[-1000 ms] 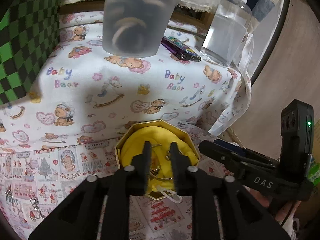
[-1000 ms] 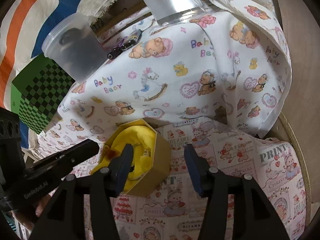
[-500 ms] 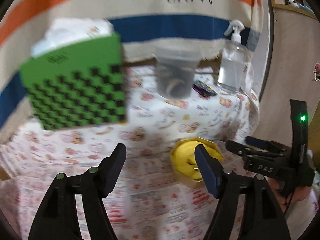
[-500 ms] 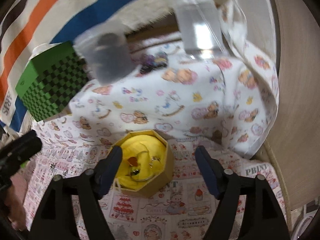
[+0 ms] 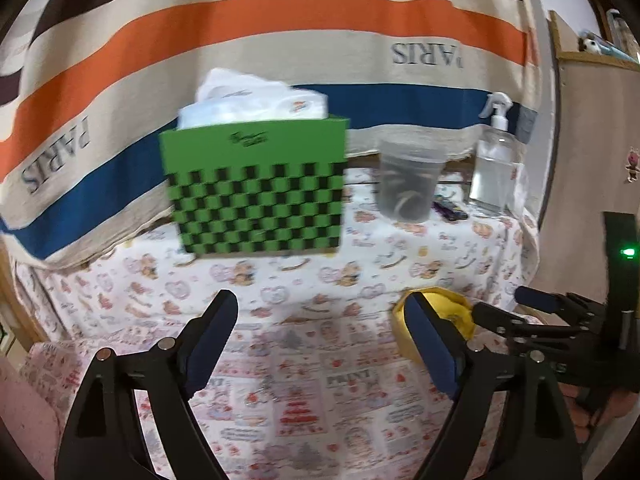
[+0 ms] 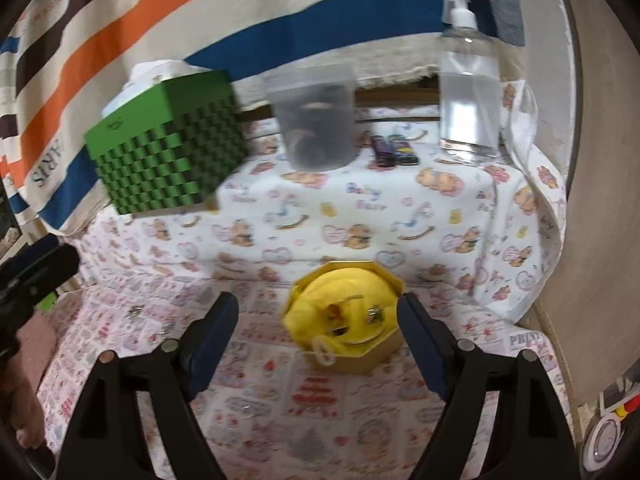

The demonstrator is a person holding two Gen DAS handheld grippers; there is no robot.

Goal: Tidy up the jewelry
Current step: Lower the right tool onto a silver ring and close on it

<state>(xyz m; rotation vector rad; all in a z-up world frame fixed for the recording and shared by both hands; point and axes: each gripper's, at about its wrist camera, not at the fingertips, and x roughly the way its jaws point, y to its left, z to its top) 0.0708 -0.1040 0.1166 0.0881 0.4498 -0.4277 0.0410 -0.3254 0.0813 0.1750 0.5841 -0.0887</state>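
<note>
Yellow-lined octagonal jewelry box (image 6: 352, 320), open top, small trinkets (image 6: 374, 315) inside

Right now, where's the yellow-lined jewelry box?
In the right wrist view the jewelry box sits on the printed cloth, low centre, just ahead of the open right gripper, in front of the clear tub.

A home — baby-bear cloth (image 6: 360, 208), striped PARIS towel (image 5: 280, 24), tissue box (image 5: 256, 188), pump bottle (image 6: 468, 80).
</note>
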